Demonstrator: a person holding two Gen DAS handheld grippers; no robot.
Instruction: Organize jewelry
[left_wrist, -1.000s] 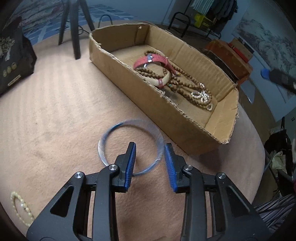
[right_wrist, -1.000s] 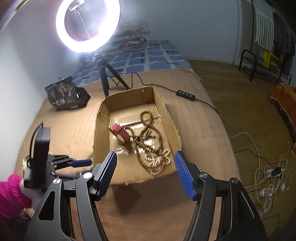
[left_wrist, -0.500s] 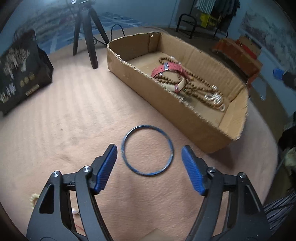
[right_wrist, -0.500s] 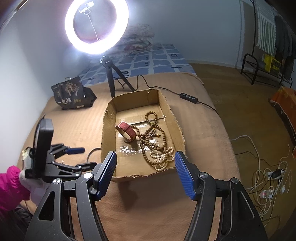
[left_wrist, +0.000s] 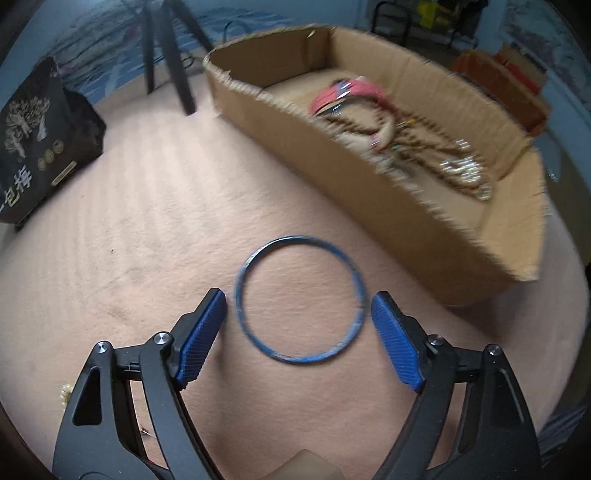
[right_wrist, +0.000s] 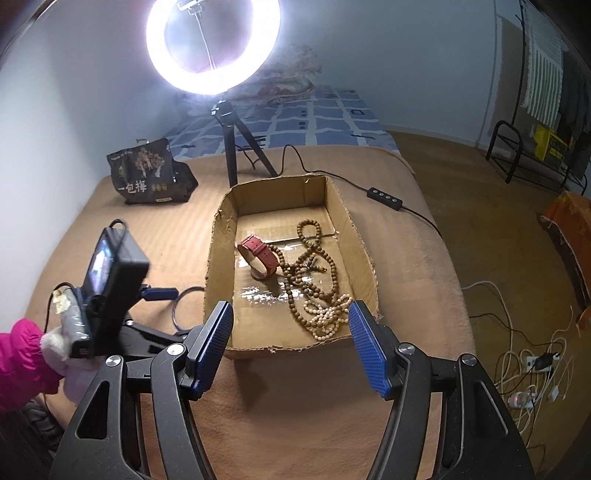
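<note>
A thin blue bangle (left_wrist: 300, 298) lies flat on the tan blanket, left of a cardboard box (left_wrist: 417, 221). My left gripper (left_wrist: 297, 325) is open, its blue pads either side of the bangle's near half, not touching it. The box (right_wrist: 216, 258) holds a red watch strap (right_wrist: 258, 254) and brown and pale bead strings (right_wrist: 314, 288). My right gripper (right_wrist: 290, 343) is open and empty, held above the box's near end. The left gripper's fingers (right_wrist: 159, 293) and part of the bangle (right_wrist: 181, 306) show left of the box in the right wrist view.
A black snack bag (right_wrist: 147, 177) and a ring light on a tripod (right_wrist: 231, 147) stand behind the box. A cable with a switch (right_wrist: 384, 194) runs along the bed's right side. A small pale bead bracelet (left_wrist: 65, 393) lies near the left gripper's base.
My left gripper has opened wide, let go of the blue bangle and pulled back. The bangle now lies flat on the blanket. The right gripper has risen slightly.
</note>
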